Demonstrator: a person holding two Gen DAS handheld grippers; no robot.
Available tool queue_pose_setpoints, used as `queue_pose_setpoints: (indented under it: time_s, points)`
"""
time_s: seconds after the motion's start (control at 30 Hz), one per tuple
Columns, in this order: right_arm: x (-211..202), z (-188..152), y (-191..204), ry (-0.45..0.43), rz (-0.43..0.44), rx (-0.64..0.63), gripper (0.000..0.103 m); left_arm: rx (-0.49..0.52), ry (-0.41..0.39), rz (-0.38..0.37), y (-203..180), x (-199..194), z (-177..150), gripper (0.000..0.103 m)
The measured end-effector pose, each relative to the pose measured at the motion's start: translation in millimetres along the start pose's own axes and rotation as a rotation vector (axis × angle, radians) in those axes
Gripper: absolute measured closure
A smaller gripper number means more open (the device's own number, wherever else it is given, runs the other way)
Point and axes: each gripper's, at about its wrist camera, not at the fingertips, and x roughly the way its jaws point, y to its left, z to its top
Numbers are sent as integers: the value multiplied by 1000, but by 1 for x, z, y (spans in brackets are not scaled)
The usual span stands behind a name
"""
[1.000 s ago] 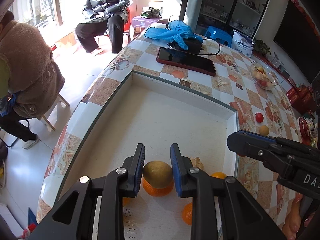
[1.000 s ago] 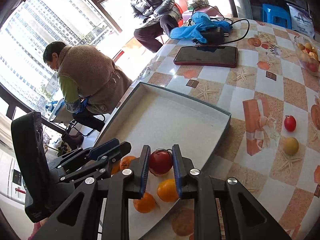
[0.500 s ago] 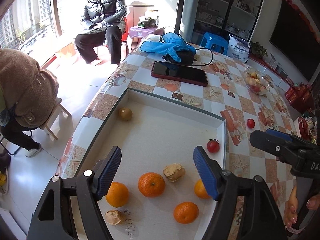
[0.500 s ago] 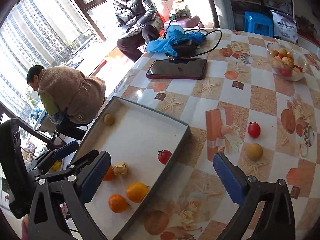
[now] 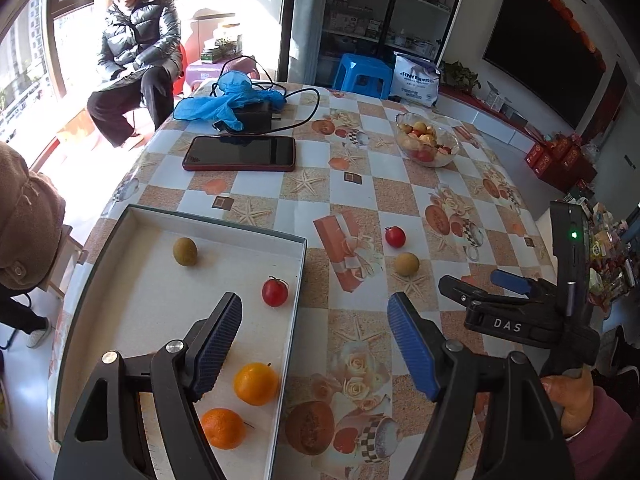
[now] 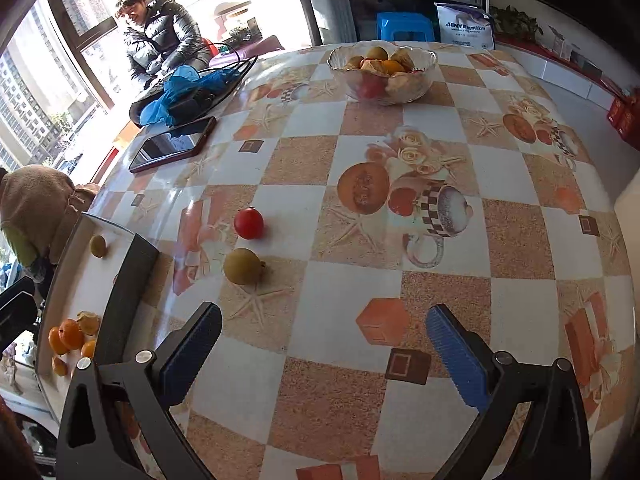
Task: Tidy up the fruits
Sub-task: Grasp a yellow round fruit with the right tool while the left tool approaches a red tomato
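Glossy patterned tablecloth [image 6: 520, 240] could let the round yellow-green fruit [image 6: 242, 266] and red tomato [image 6: 249, 223], outside the white tray [image 5: 298, 276], roll away. Left gripper [image 5: 314, 344] and right gripper [image 6: 324, 352] both gape, empty.

left wrist view angled down over tray [image 5: 298, 280], right over table [image 6: 328, 396], both sharing red tomato [image 5: 395, 237]

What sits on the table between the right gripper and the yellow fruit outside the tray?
Nothing: in the right wrist view, only bare patterned tablecloth lies between the right gripper and the yellow fruit.
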Motion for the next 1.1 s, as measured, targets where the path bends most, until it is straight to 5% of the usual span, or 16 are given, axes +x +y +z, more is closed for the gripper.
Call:
queue_pose_setpoints:
  time_s: [0.17, 0.27, 0.33, 0.4, 0.43, 0.6, 0.9, 1.1]
  points:
    - [21, 4, 26, -34, 21, -76, 5, 14, 19, 29, -5, 7, -2, 24]
    - [38, 8, 42, -18, 24, -110, 34, 9, 20, 40, -3, 7, 2, 24]
    - [42, 8, 49, -39, 1, -133, 36, 6, 20, 41, -2, 7, 8, 24]
    - [43, 8, 54, -53, -4, -153, 54, -2, 18, 35, -4, 6, 16, 24]
    - [43, 7, 55, -60, -11, -163, 71, -7, 17, 29, -5, 6, 20, 24]
    - [32, -3, 37, -77, 17, -152, 72, -9, 18, -20, -28, 22, 41, 24]
    - [-17, -60, -44, -95, -3, -39, 72, 35, 117, 14, -84, 135, 41, 29]
    - [-33, -79, -59, -109, 20, -1, 72, 79, 69, 87, -98, 163, 39, 31]
